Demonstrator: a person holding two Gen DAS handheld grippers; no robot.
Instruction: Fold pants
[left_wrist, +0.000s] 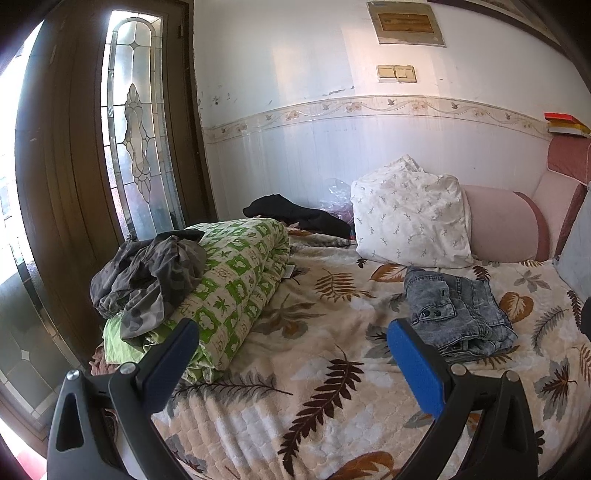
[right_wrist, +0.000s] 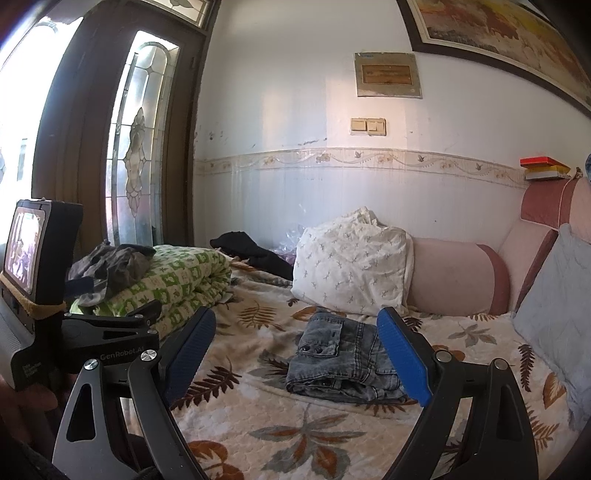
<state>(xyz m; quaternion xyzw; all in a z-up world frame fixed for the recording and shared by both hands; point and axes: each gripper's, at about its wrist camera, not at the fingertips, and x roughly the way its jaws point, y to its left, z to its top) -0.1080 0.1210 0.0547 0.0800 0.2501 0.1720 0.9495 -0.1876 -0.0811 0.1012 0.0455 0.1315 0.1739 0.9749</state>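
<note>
Grey acid-washed denim pants (right_wrist: 341, 363), already bundled into a compact folded stack, lie on the leaf-print beige bed blanket (right_wrist: 295, 443), just in front of the white sprig-print pillow (right_wrist: 351, 266).

Key relation: the pants sit ahead of both grippers, nearer the right one. In the right wrist view they're just past the right hand-held gripper (right_wrist: 301, 358), slightly right of centre between its blue pads, w/ the right blue pad (right_wrist: 402, 362) overlapping the bundle's edge in the frame; contact can't be told. From the left hand-held gripper (left_wrist: 293, 358) the pants (left_wrist: 458, 317) lie fwd and off to the right, beyond its right pad.

Both grippers are released, jaws spread wide, nothing held.

Long axis of the bundle runs approx left-right across the right view, thick folded edge facing the camera.

Judgement: right arm is better placed for any next touch; left would need to swing rightward. Fold looks mostly done.

Rolled green-white check quilt (left_wrist: 236, 280) w/ a crumpled grey camo garment (left_wrist: 147, 277) on top is well apart, left.
</note>
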